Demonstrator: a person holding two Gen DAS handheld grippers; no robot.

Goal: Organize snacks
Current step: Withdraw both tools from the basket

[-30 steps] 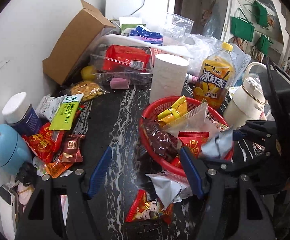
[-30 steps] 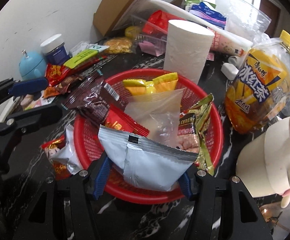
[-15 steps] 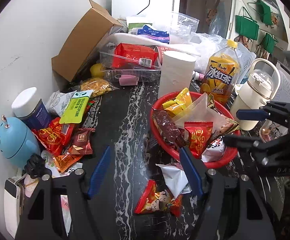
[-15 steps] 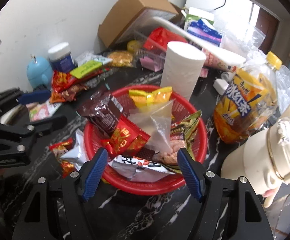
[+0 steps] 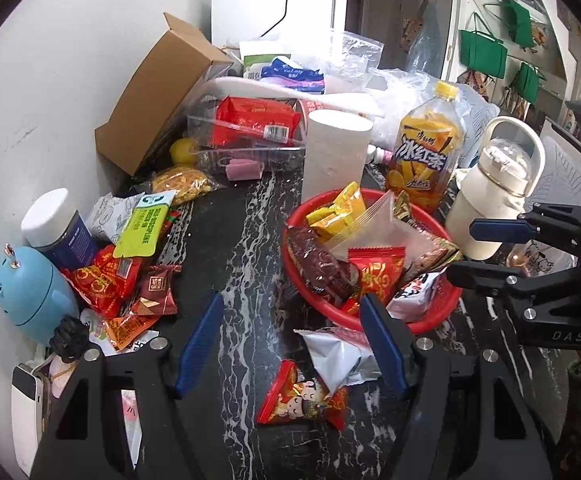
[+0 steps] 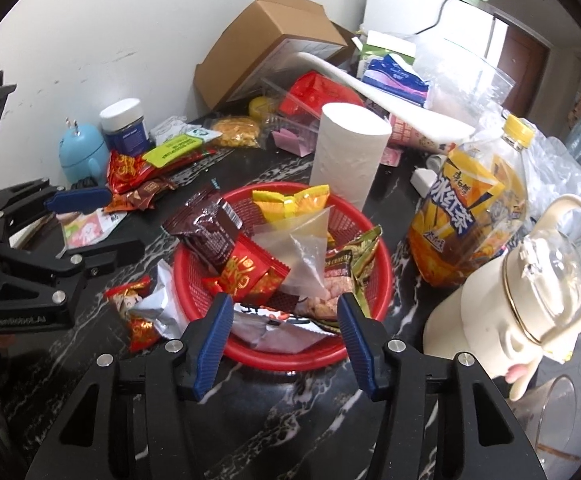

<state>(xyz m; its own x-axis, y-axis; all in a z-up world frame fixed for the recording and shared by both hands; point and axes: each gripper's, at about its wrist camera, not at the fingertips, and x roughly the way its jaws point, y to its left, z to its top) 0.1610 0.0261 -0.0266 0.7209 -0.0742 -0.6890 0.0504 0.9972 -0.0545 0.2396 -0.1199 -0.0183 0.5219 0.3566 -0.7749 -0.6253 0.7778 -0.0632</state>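
1. Red basket [image 6: 364, 354] on the dark marble counter, heaped with snack packets: a brown one at 10 o'clock, yellow at 12, red in the centre, a white one [image 6: 278, 330] flat at 6.
2. Silver packet [image 5: 336, 354] and red cartoon packet [image 5: 300, 400] lying outside, beside the basket's 7 o'clock rim.
3. More red and brown packets [image 5: 122, 280] piled by the wall.

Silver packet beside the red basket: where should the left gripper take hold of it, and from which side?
Grip the silver packet at its raised, crinkled upper edge, coming down from above with the open left gripper. It lies flat on the counter, partly over the red cartoon packet and against the red basket.
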